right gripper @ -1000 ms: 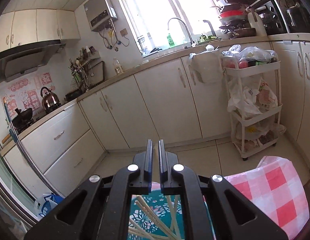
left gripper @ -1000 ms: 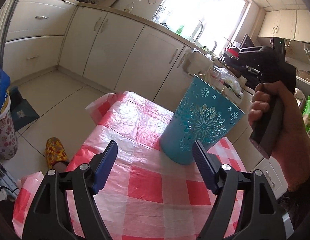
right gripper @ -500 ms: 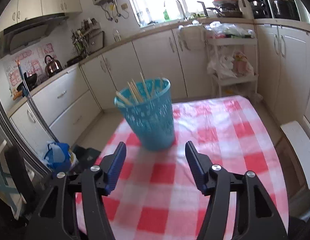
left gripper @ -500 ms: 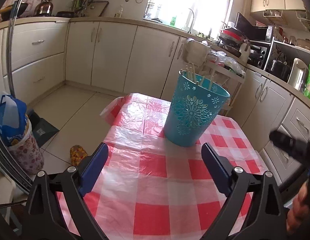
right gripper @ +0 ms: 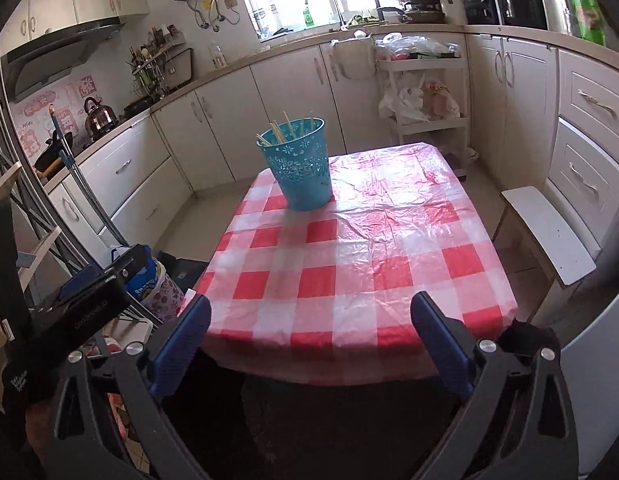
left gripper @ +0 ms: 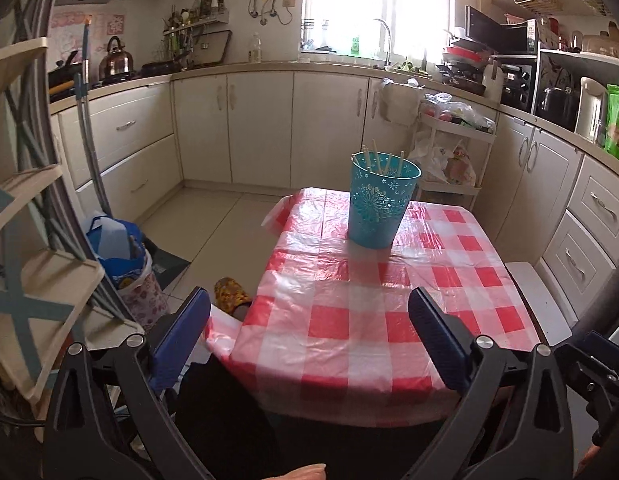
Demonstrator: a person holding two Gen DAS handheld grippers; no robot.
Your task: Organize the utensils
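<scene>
In the left wrist view, the left gripper (left gripper: pixel 309 332) is seen with jaws opening wide and nothing between them. Well ahead of it, the perforated turquoise plastic bucket (left gripper: pixel 379 204) stands upright on the red-and-white checked tablecloth (left gripper: pixel 349 320), pale wooden chopsticks (left gripper: pixel 375 160) already inside. No loose utensil is seen, so the task is judged nearly done.

In the right wrist view, the right gripper (right gripper: pixel 309 328) is likewise opening and empty above the table's near edge; the cloth ahead is bare, with a white stool (right gripper: pixel 549 236) to its right.
</scene>
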